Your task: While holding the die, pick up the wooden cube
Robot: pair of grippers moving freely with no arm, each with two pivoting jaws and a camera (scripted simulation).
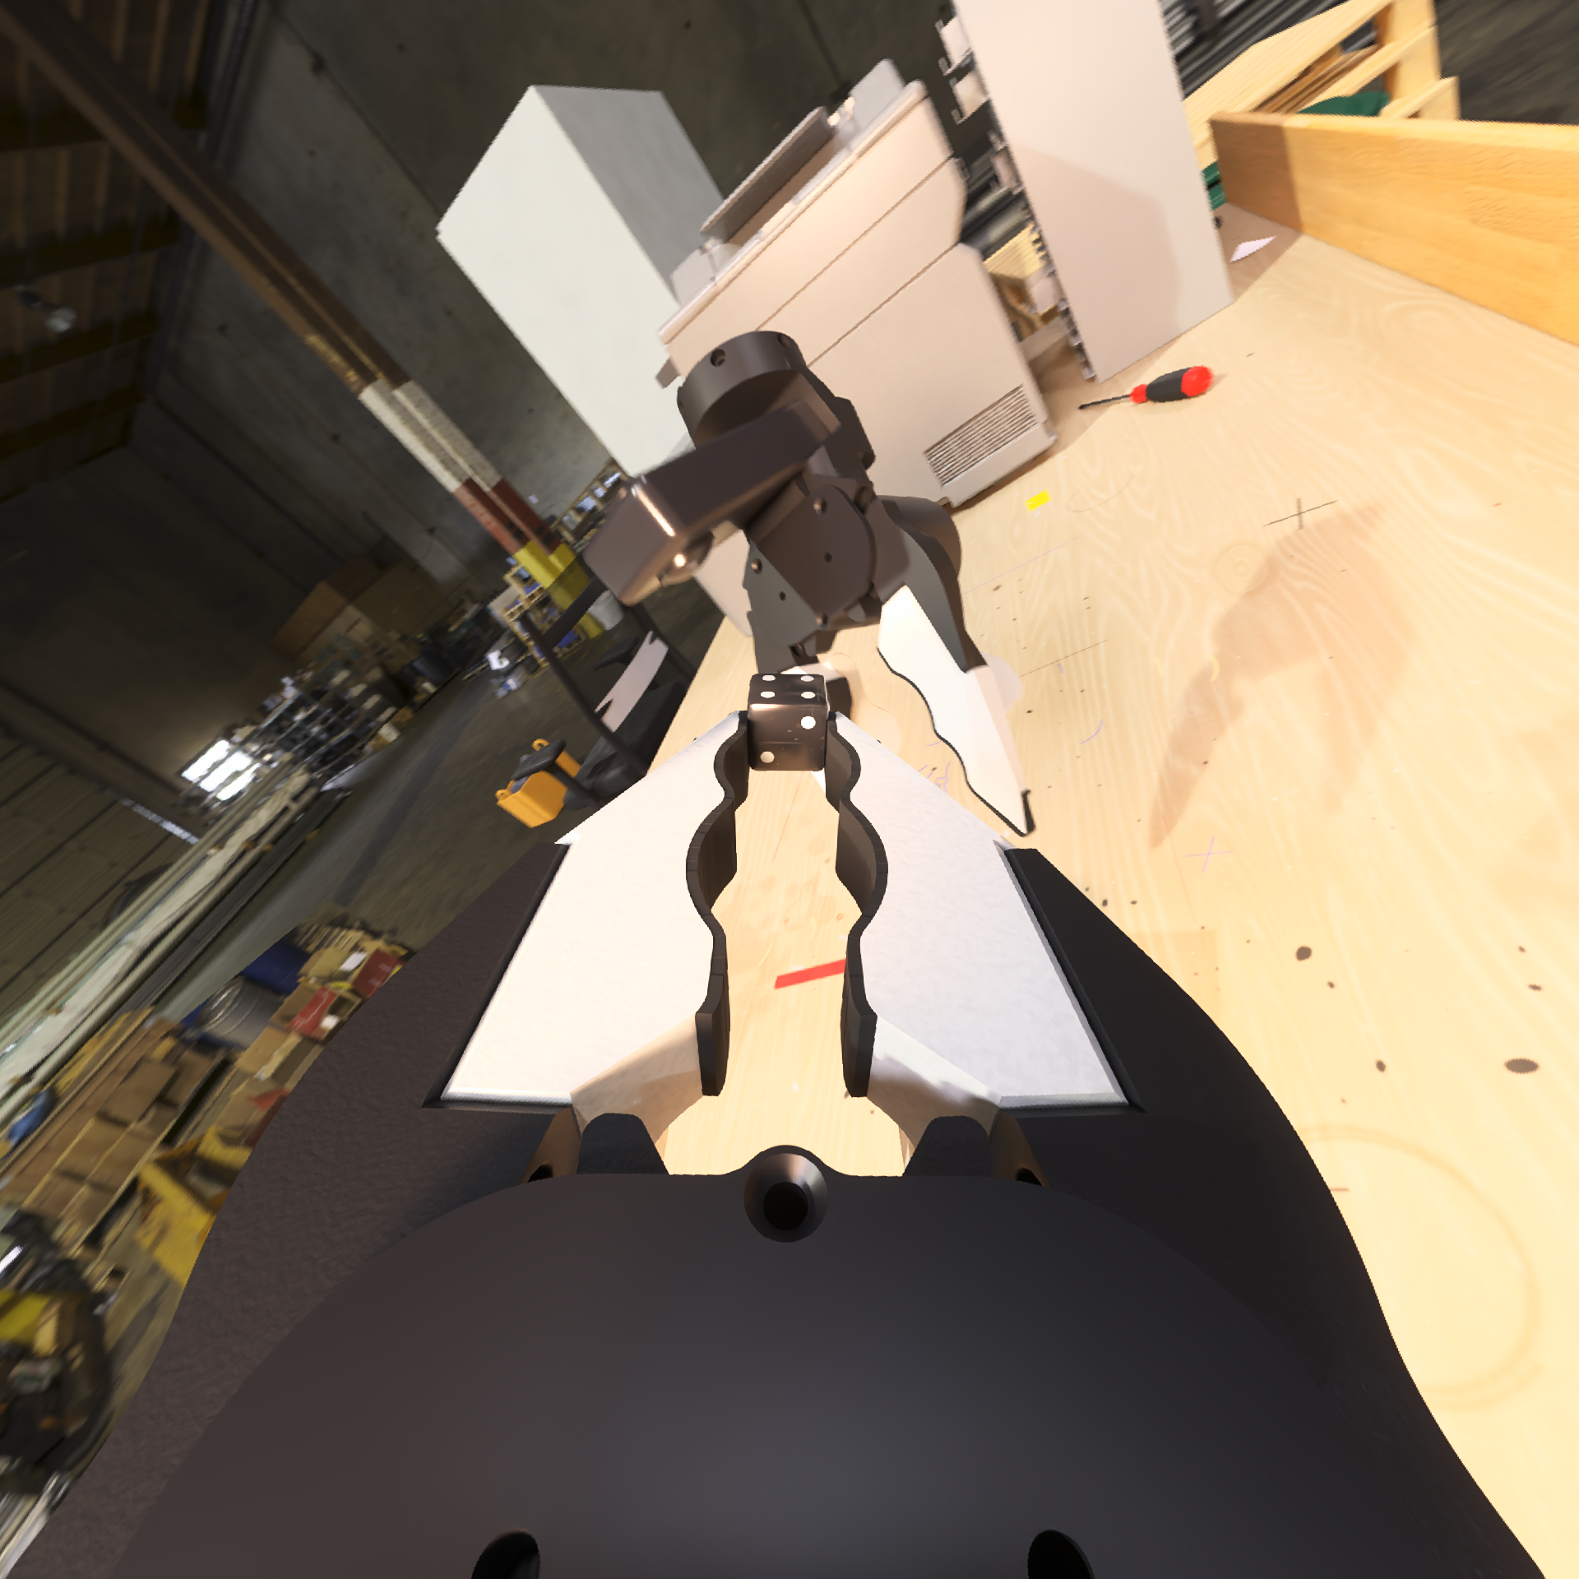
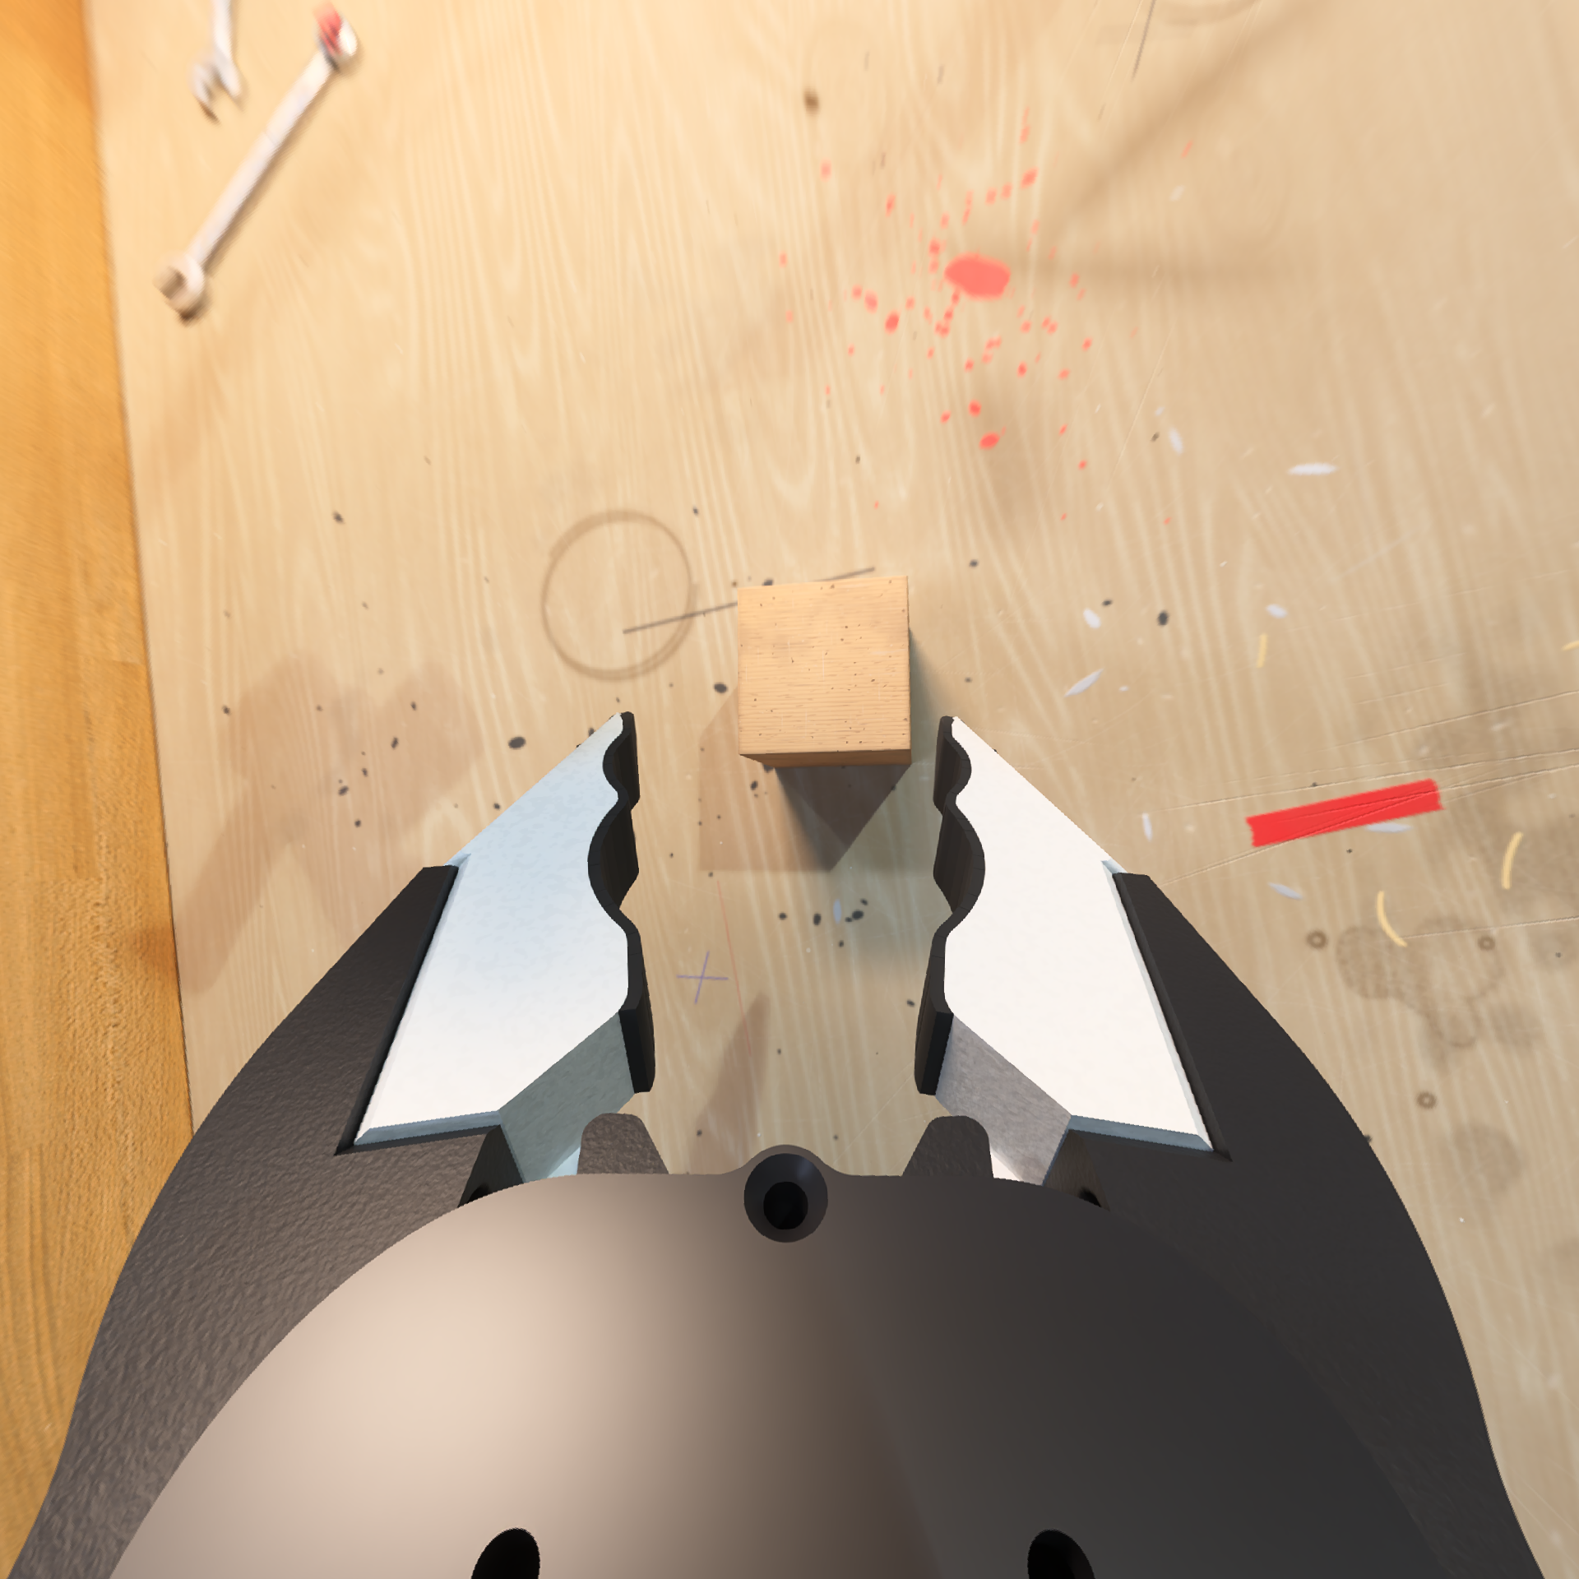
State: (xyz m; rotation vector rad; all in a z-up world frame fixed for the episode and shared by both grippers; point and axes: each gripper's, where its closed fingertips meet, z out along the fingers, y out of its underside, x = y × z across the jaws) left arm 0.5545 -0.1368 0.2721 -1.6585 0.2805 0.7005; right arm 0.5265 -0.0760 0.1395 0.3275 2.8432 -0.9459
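Daylight falls warm across the plywood workbench (image 2: 427,427), and no bin or tray shows on it, only a big pale printer-like machine (image 1: 854,282) and a white cabinet (image 1: 1102,171) standing at its far end. Seen from the left gripper's own camera, the left gripper (image 1: 786,743) is clamped on the black die (image 1: 786,722), white pips showing, pinched right at the tips of its dark wavy fingers (image 1: 718,854) and carried clear above the bench. Just beyond the die hangs the right gripper (image 1: 820,547), its dark body tilted with its white fingers pointing down toward the wood. Farther right, a red-handled screwdriver (image 1: 1153,389) lies near the foot of the cabinet, a small yellow tag (image 1: 1037,500) nearer, and a pale wooden beam (image 1: 1410,222) runs along the far right edge. From the right gripper's camera, going left to right: two wrenches (image 2: 248,162) lie blurred at the far left, a faint ring stain (image 2: 617,594) sits just left of the wooden cube (image 2: 822,666), then a spatter of red paint (image 2: 974,278) farther off and a strip of red tape (image 2: 1341,812) well to the right. The right gripper (image 2: 786,726) is spread wide and empty, looking almost straight down. The wooden cube rests flat on the bench just past the fingertips (image 2: 619,743), a little toward the right finger, touching neither. Nothing lies between the fingers and the cube.
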